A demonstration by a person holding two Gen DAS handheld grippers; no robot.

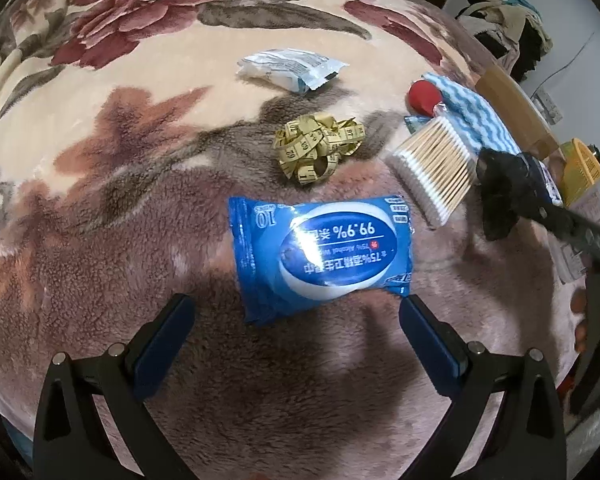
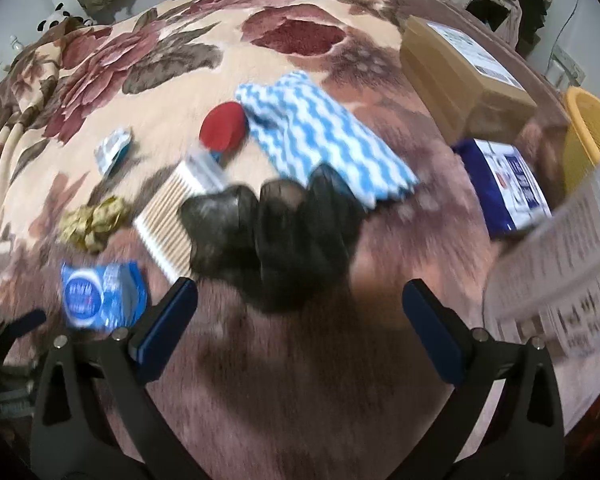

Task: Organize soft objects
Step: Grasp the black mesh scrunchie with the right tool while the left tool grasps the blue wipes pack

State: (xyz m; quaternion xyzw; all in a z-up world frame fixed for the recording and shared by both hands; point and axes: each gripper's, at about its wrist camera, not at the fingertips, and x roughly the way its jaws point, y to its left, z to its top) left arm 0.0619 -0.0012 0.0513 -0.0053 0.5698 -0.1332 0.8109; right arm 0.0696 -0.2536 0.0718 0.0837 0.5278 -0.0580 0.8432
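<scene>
A blue wet-wipe pack (image 1: pixel 320 254) lies on the floral blanket (image 1: pixel 140 160), just ahead of my open, empty left gripper (image 1: pixel 296 308). It also shows in the right wrist view (image 2: pixel 100 294). A black sheer stocking bundle (image 2: pixel 276 240) lies just ahead of my open right gripper (image 2: pixel 300 296); in the left wrist view the bundle (image 1: pixel 500 196) sits by the right gripper's arm. A blue-white wavy cloth (image 2: pixel 324 148), a red round item (image 2: pixel 223 124), a cotton-swab pack (image 1: pixel 432 170) and a yellow tape measure (image 1: pixel 320 148) lie beyond.
A white sachet (image 1: pixel 292 68) lies farther back. A cardboard box (image 2: pixel 460 76), a dark blue pack (image 2: pixel 508 184), a yellow basket (image 2: pixel 588 128) and a white container (image 2: pixel 572 248) stand at the right. Clothes hang at the far right (image 1: pixel 504 20).
</scene>
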